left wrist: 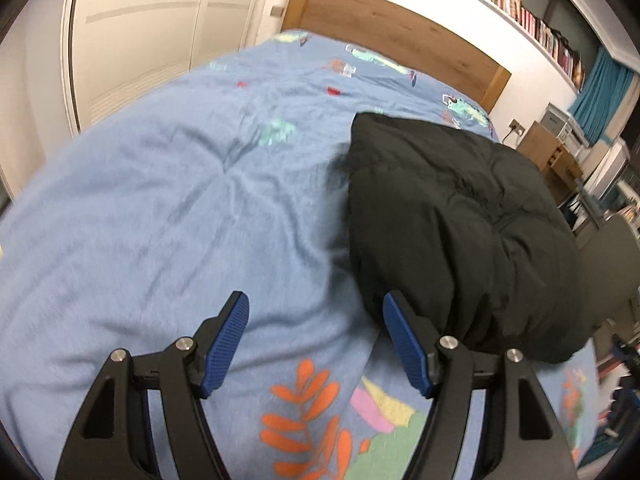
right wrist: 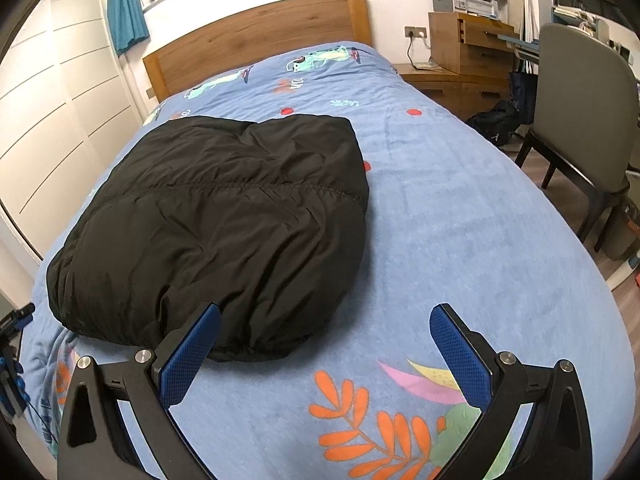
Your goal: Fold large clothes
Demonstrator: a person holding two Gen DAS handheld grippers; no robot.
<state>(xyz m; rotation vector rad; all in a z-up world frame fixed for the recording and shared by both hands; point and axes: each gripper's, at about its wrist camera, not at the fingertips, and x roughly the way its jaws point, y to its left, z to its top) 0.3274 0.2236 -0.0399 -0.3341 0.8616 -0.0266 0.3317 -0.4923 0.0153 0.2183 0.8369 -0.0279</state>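
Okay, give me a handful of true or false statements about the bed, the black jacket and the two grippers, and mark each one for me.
1. The black jacket lies on the bed in a folded bundle. True.
2. The left gripper is shut on the jacket. False: it is open with only the blue bedcover showing between its pads.
3. The right gripper is open and holds nothing. True.
4. The bedcover is plain white. False: it is blue with printed orange leaves and other figures.
5. A wooden headboard stands at the far end of the bed. True.
6. A grey chair sits on top of the bed. False: it stands on the floor beside it.
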